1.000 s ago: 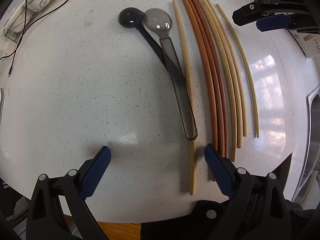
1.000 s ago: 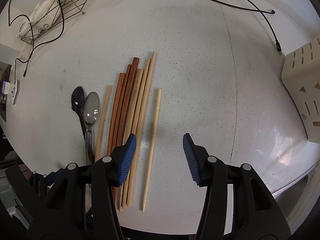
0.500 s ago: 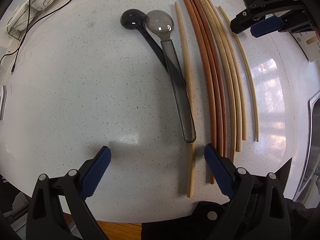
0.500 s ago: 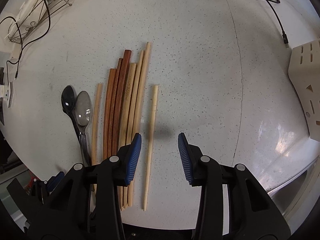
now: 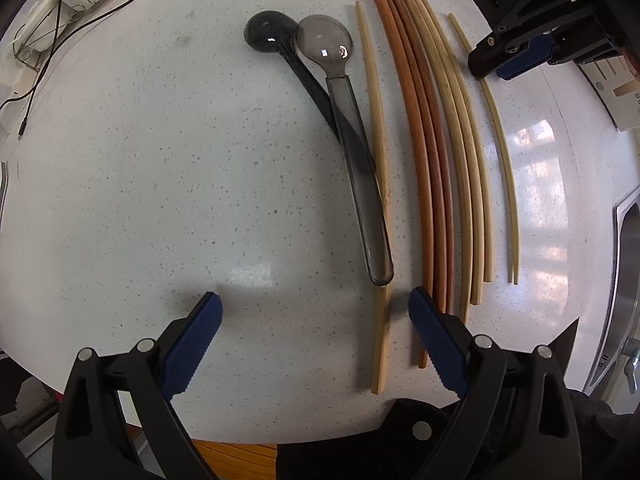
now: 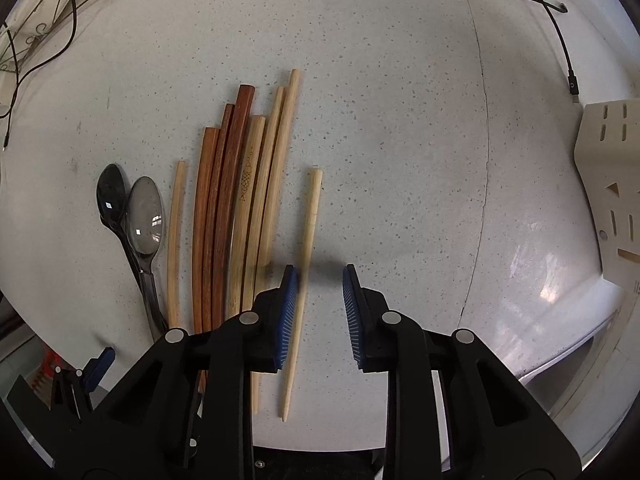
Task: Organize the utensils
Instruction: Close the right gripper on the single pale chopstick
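Through the camera on my left gripper point(image 5: 314, 336), I look straight down on the white speckled counter point(image 5: 140, 168). My blue pads are spread wide in the lower part of the frame with only bare counter between them. Above them, toward the centre right, lie the utensils in a row: a black spoon point(image 5: 266, 34) with its bowl at the top, a smoky grey spoon point(image 5: 352, 148) whose handle crosses over the black one's, then a pale chopstick point(image 5: 378, 152) just beside the grey handle. Right of that sits a tight bundle of reddish-brown chopsticks point(image 5: 430, 152) and light bamboo chopsticks point(image 5: 466, 152), touching one another. A single thin chopstick point(image 5: 506, 168) lies apart at the right, and my right gripper point(image 5: 516, 56) hangs over its upper end in the upper right corner. A metal sink rim point(image 5: 624, 248) shows at the right edge.

Through the camera on my right gripper point(image 6: 320, 308), the same row fills the left half of the frame, spoons at far left. The single thin chopstick point(image 6: 310, 236) runs down the middle and passes between my blue pads, close against the left-hand one. My jaws are closing around it, with a gap to the right-hand pad, so nothing is pinched. A cream slotted holder point(image 6: 608, 184) stands at the right edge, and a black cable point(image 6: 556, 28) trails across the upper right.
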